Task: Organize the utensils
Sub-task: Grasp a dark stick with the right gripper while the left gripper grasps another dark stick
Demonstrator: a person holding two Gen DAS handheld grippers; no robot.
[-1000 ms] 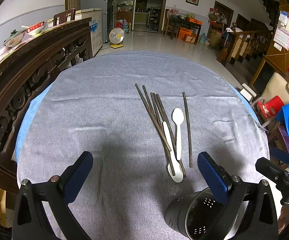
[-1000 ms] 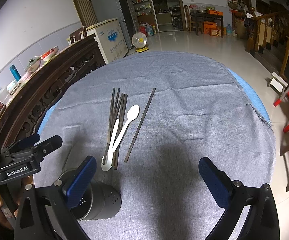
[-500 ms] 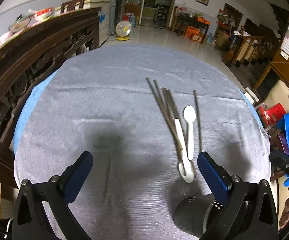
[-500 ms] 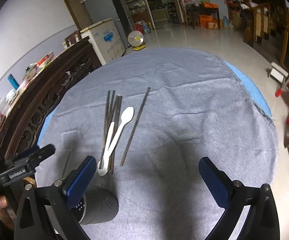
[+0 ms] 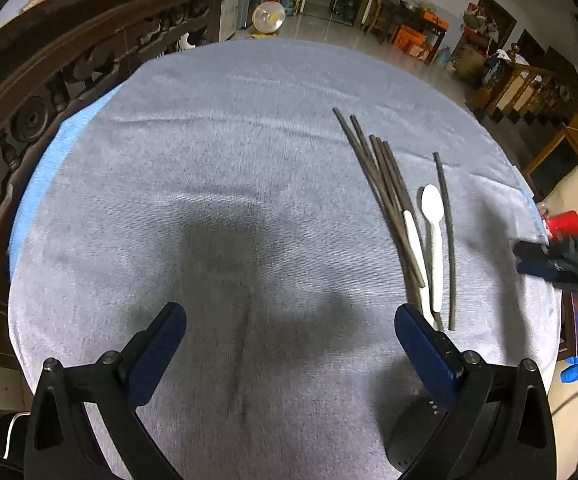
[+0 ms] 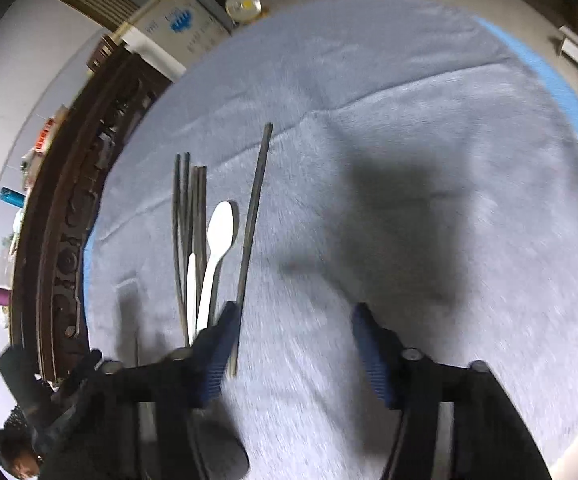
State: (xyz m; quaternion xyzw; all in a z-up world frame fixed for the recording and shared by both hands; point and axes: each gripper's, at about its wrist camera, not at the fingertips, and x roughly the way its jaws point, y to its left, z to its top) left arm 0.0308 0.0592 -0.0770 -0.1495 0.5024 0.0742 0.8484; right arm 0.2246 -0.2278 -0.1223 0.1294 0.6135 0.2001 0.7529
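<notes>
1. A round table point(image 5: 217, 208) covered with a grey cloth is seen from both wrist cameras, with a strip of blue underlay showing along its left edge.
2. A bundle of dark chopsticks point(image 5: 385, 192) is laid toward the right side of the table, fanned slightly at the far end and crossing at the near end.
3. Two white spoons are laid among them: one spoon point(image 5: 433, 236) with its bowl pointing to the far edge, and a second spoon point(image 5: 413, 240) partly tucked under the bundle, its bowl hidden in both views.
4. A single chopstick point(image 5: 447, 240) is set just right of the spoons, apart from the bundle.
5. A black perforated holder point(image 5: 413, 428) is seen lying at the near right edge of the table, mostly hidden behind a finger of the left gripper.
6. The left gripper point(image 5: 289, 344) is held above bare cloth with its blue pads wide apart and nothing between them.
7. The right gripper point(image 6: 295, 340) is held low near the utensils with its jaws parted and empty; its left finger point(image 6: 219, 344) is seen just beside the near end of the single chopstick, and contact cannot be judged because of blur.
8. A carved dark wooden bench back point(image 5: 69, 60) is seen beyond the left edge.
</notes>
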